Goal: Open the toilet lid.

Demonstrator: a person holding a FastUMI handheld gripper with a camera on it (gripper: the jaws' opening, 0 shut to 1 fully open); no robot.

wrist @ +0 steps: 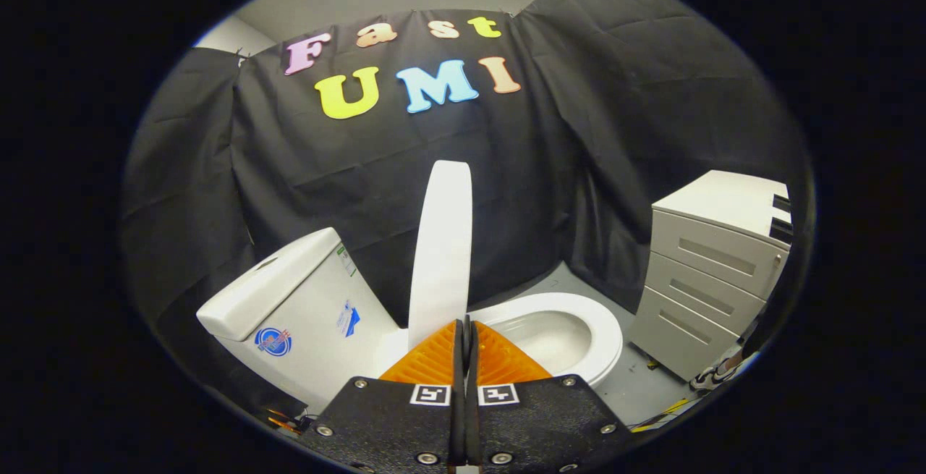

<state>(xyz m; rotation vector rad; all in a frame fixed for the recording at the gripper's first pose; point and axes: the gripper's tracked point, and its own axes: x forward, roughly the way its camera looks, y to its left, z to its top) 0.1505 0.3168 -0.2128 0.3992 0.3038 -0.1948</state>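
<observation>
My gripper has its two fingers pressed together with no gap I can make out, and nothing is held between them. The toilet lid stands raised just ahead of the fingertips, seen nearly edge-on, rising from right above them; whether the tips touch its lower edge I cannot tell. Left of the fingers sits the cistern, and to the right lies the open seat around the bowl.

I judge the lid close to upright but not yet resting back against the cistern. To finish well, I would keep the fingers closed and use them as a blunt pusher, nudging the lid leftward toward the cistern slowly, so it settles instead of slamming. I should push low and steadily, and watch that it does not tip back over the seat. The drawer cabinet stands well off to the right, out of the way.
</observation>
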